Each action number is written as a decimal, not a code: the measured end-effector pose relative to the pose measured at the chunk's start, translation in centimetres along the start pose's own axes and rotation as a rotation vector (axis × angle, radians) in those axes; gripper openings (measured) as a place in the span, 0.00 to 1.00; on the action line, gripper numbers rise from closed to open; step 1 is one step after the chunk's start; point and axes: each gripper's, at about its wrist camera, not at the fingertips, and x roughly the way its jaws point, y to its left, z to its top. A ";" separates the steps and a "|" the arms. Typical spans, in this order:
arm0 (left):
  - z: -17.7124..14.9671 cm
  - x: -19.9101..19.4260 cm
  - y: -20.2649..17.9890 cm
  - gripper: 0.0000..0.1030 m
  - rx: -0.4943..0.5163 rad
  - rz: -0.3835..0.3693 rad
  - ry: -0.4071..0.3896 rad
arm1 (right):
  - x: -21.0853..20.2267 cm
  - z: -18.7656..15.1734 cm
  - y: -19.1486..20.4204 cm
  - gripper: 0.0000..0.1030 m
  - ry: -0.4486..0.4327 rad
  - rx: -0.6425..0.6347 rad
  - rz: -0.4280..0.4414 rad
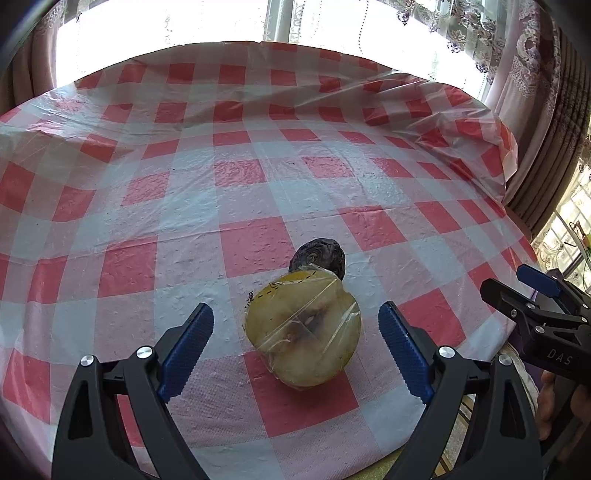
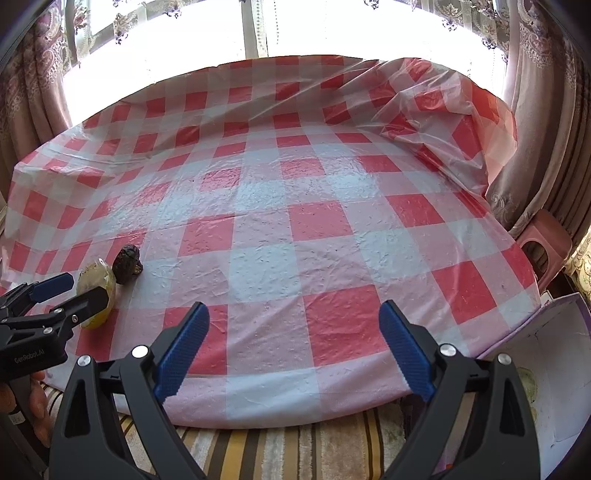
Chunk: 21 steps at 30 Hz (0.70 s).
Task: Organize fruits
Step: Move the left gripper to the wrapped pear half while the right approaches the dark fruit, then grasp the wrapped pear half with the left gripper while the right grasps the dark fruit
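L gripper [image 1: 295, 343]: jaws released, spread wide, nothing clamped. Half fruit [image 1: 303, 328], yellowish, wrapped in clear film, sits on the worktop [image 1: 184, 184] right between the jaws, gap showing on both sides, no contact. Cut face tilted up twd the left wrist cam, dark core spot near the middle; rounded skin side down on the cloth. Long axis runs roughly from near-R to far-L of the jaws, w/ a yellow label edge at the far end. Just beyond it, touching or nearly so (can't tell which), a dark purple round fruit [image 1: 318, 256], wrinkled, swirl end facing the cam.

R gripper [image 2: 293, 347]: jaws also released, wide apart, empty, hanging over the near edge of the worktop [image 2: 295, 240] above a striped cushion [image 2: 288, 450]. Both fruits lie well to the L of these jaws: half fruit [image 2: 96, 291] partly hidden behind the L gripper [image 2: 70, 291], dark fruit [image 2: 127, 264] just past it. To the R of the jaws, below the worktop edge, a white open box w/ purple rim [image 2: 546, 369].

R gripper [image 1: 517, 295] shows in the left wrist view off to the R of the L jaws, near the worktop edge.

Far: red-white check plastic cloth [image 2: 325, 221] rumpled at the far R corner, then curtains [image 2: 543, 110] and bright window [image 2: 351, 26].
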 end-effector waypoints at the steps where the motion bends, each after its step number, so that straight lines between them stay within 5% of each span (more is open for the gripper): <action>1: 0.0 0.1 0.1 0.85 -0.004 -0.002 0.002 | 0.2 0.1 0.2 0.91 0.004 -0.004 0.000; 21: -0.6 0.2 0.1 0.59 0.052 -0.008 0.021 | 1.4 1.0 3.2 0.91 0.012 -0.056 0.022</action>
